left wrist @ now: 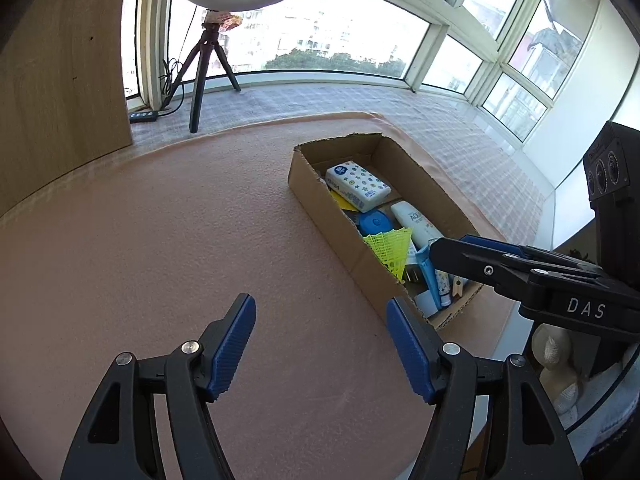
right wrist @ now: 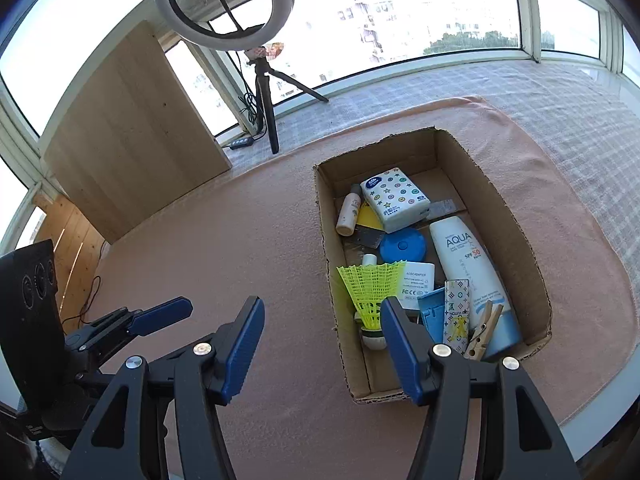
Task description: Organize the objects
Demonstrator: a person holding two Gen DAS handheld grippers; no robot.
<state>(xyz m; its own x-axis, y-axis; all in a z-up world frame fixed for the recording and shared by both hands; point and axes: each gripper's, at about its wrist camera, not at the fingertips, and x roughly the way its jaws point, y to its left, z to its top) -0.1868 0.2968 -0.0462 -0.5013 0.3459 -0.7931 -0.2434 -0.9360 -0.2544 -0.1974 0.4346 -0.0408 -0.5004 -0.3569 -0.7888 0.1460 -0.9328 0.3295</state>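
Our left hand-held gripper [left wrist: 320,346] and right hand-held gripper [right wrist: 322,346] hang released, empty; we risk snagging the cardboard box [right wrist: 536,280] wall reaching the shuttlecock [right wrist: 370,286].

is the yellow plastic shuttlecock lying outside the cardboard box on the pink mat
No, the yellow plastic shuttlecock lies inside the open cardboard box, among the other items.

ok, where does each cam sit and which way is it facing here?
Left wrist: on the left tongs, angled down at the pink mat, box to its right; own open blue pads, plus the right tongs.
Right wrist: on the right tongs, angled down over the box; own open pads, left tongs at left.
Shared: box, mat, ring light, windows.
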